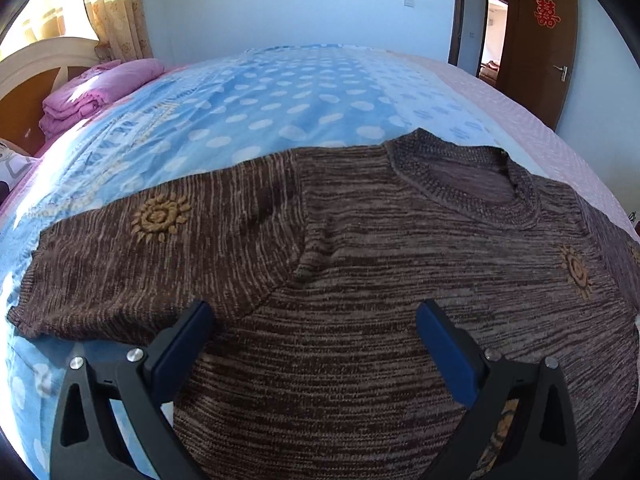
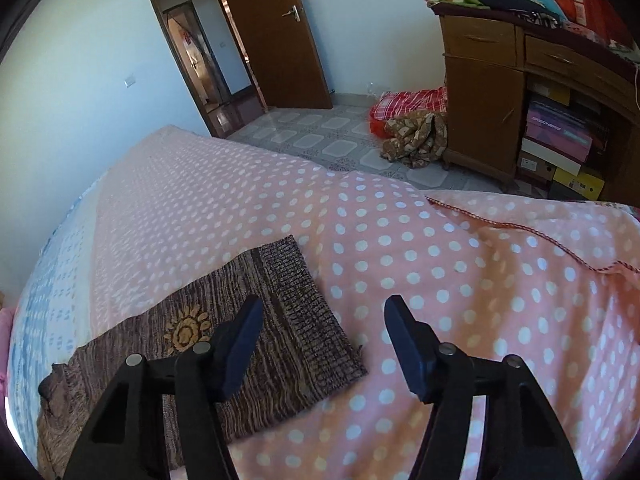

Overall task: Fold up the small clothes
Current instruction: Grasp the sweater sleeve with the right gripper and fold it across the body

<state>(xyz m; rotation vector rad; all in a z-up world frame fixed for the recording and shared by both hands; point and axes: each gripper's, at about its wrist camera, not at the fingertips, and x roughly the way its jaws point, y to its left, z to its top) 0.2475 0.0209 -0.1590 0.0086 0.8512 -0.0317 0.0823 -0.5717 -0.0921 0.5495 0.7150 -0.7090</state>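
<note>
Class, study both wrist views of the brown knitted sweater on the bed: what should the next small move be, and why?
Probably lower the right tongs onto the ribbed cuff of the brown knitted sweater and close on it. That sleeve lies spread flat on the pink dotted blanket, unfolded, and the open tongs hang just above the cuff's edge. The left tongs are open too, holding nothing.

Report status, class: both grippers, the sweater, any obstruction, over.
Left gripper open above sweater body, holding nothing. Right gripper open beside sleeve cuff, empty. Sweater flat on bedspread, unfolded. Nothing in the way.
</note>
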